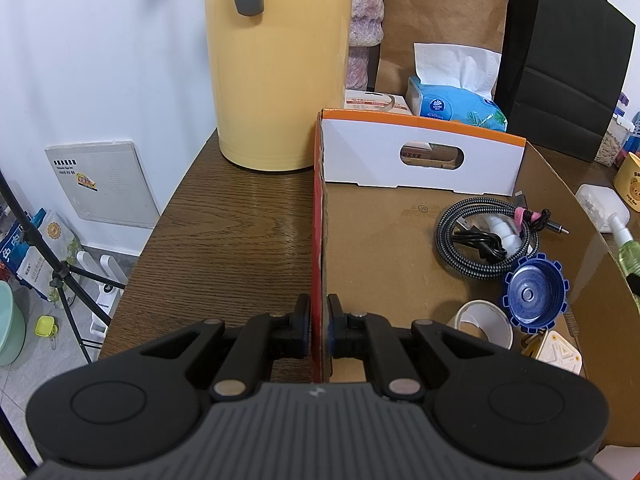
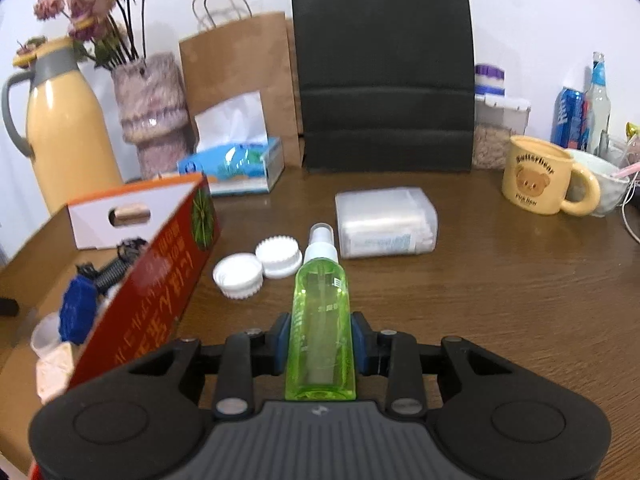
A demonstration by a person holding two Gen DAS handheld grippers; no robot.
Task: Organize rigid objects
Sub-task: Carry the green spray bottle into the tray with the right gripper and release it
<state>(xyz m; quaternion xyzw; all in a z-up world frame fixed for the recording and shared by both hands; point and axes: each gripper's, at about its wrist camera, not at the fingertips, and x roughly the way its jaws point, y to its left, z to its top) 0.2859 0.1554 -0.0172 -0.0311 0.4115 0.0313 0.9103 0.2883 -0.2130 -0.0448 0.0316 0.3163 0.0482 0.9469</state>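
An open cardboard box (image 1: 380,240) with a red outer wall (image 2: 160,280) stands on the brown table. My left gripper (image 1: 319,314) is shut on the box's left wall, one finger on each side. Inside lie a coiled braided cable (image 1: 480,236), a blue toothed cap (image 1: 534,296), a white roll (image 1: 486,320) and a small white and yellow piece (image 1: 560,354). To the right of the box, my right gripper (image 2: 320,334) is shut on a green spray bottle (image 2: 320,288), nozzle pointing away. Two white caps (image 2: 238,274) lie just ahead on the left.
A clear plastic case (image 2: 386,222) lies ahead of the bottle. At the back stand a yellow thermos (image 1: 276,72), a vase (image 2: 154,112), a tissue pack (image 2: 236,164), a brown bag (image 2: 240,64) and a black bag (image 2: 384,68). A bear mug (image 2: 536,176) is far right.
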